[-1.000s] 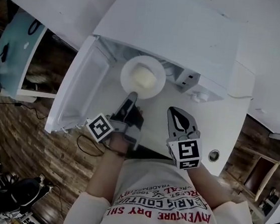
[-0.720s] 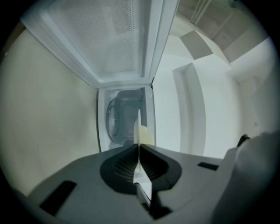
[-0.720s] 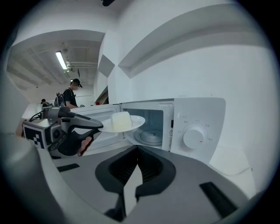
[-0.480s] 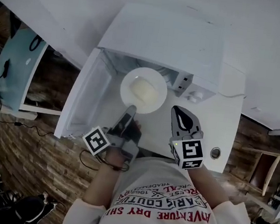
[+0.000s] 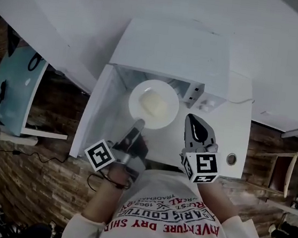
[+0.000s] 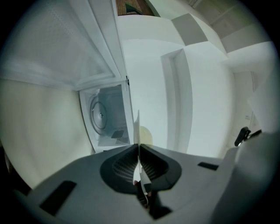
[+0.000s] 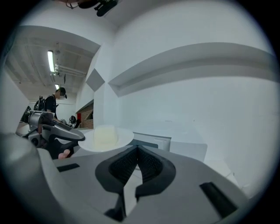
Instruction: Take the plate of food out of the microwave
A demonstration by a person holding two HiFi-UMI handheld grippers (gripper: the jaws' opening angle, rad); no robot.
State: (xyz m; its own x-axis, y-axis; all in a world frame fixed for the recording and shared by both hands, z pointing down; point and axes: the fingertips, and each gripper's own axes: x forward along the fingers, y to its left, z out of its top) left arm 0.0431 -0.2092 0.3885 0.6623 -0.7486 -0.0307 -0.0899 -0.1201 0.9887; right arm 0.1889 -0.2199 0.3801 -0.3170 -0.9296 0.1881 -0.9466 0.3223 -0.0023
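Observation:
A white plate (image 5: pixel 137 108) with a pale mound of food (image 5: pixel 154 103) hangs just in front of the open white microwave (image 5: pixel 174 46). My left gripper (image 5: pixel 137 124) is shut on the plate's near rim. In the left gripper view the plate (image 6: pixel 138 124) shows edge-on between the closed jaws of the left gripper (image 6: pixel 138 146), with the microwave cavity (image 6: pixel 107 116) beyond. My right gripper (image 5: pixel 191 118) is to the right of the plate, shut and empty. In the right gripper view the right gripper (image 7: pixel 138 149) points past the plate (image 7: pixel 124 138), the food (image 7: pixel 105 133) and the left gripper (image 7: pixel 78 136).
The microwave door (image 5: pixel 100 110) is swung open to the left of the plate. The microwave stands on a white counter (image 5: pixel 234 126) with a round grommet (image 5: pixel 231 159) at the right. White wall lies behind. A wooden floor shows on both sides.
The plate has come out of the microwave mouth toward me, held by the left gripper. The right gripper has stayed beside it, shut.

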